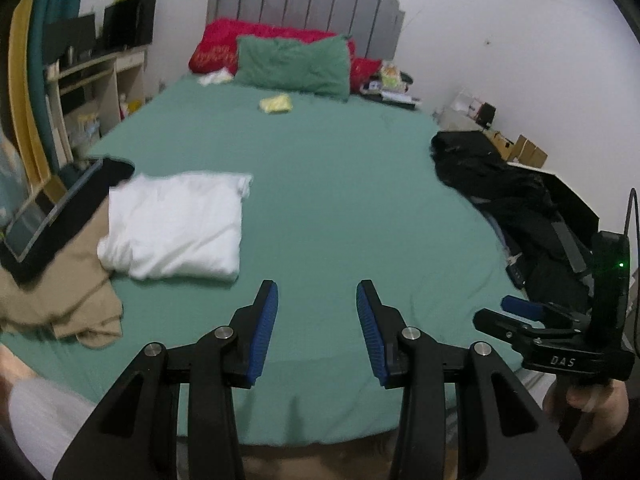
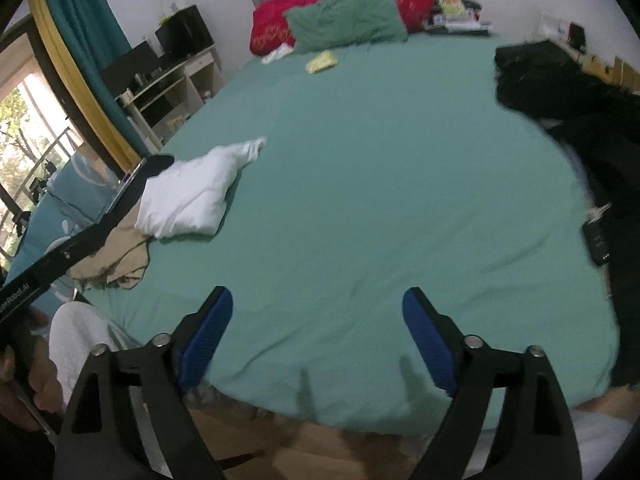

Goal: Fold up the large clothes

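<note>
Two sets of tongs were held above the near edge of a green-sheeted bed [image 2: 360, 152], both empty. The left gripper [image 1: 317, 292] was seen with its blue pads [image 1: 266, 332] parted about halfway, nothing between them but bare sheet. The right gripper [image 2: 318, 300] was spread wider, and nothing was caught between its pads [image 2: 430, 344] either. No earlier picture was given, so only the present spread could be told.

A broad stretch of open sheet was left in the middle of the bed, running from the tongs up to the green pillow [image 1: 294, 65] and red pillows [image 1: 224, 46] at the grey headboard [image 1: 308, 4]. The near edge of the mattress was seen just below both sets of fingers, with wooden floor beneath.

A folded white garment [image 1: 172, 228] was laid well to the left of the left gripper, apart from it, near the bed's left edge. It was partly rested on a crumpled tan garment [image 1: 56, 300], beside a tablet [image 1: 48, 210]. A heap of dark clothes [image 2: 568, 92] was piled along the right edge, well clear of the right gripper. A small yellow cloth [image 1: 276, 103] was left near the pillows.
</note>
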`<act>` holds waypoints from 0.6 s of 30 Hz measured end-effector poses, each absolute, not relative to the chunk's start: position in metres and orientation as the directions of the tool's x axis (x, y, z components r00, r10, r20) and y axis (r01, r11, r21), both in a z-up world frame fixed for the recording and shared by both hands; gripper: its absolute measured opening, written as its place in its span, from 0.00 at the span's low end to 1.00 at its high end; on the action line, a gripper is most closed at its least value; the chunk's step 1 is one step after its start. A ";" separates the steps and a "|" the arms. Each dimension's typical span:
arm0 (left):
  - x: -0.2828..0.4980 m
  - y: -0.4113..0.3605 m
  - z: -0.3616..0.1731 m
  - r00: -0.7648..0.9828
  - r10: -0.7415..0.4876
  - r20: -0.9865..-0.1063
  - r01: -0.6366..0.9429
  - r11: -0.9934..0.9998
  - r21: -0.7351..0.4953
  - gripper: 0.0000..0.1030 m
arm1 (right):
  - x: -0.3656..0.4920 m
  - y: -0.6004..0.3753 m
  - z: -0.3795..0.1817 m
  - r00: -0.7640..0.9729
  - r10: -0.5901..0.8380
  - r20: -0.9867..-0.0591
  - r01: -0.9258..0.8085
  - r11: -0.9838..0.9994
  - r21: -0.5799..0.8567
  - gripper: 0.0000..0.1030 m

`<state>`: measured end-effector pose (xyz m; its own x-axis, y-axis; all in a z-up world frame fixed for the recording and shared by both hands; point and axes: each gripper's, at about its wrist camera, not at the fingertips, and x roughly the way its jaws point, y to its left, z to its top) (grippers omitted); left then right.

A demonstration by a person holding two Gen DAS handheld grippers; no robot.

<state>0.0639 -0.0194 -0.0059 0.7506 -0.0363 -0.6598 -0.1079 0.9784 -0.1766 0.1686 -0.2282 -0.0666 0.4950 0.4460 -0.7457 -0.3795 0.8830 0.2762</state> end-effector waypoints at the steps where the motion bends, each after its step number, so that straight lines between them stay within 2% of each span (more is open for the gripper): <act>1: 0.064 -0.024 0.001 0.760 -0.035 -0.649 -0.099 0.981 -0.169 0.42 | 0.169 -0.231 -0.062 0.506 0.441 -0.741 -0.380 0.885 0.268 0.88; 11: 0.055 -0.053 0.068 0.860 0.036 -0.510 -0.080 0.995 -0.065 0.42 | 0.160 -0.251 0.013 0.655 0.398 -0.643 -0.396 0.905 0.156 0.90; 18: 0.039 -0.055 0.119 0.926 0.086 -0.369 -0.109 0.993 -0.041 0.49 | 0.149 -0.250 0.071 0.736 0.403 -0.543 -0.421 0.902 0.098 0.91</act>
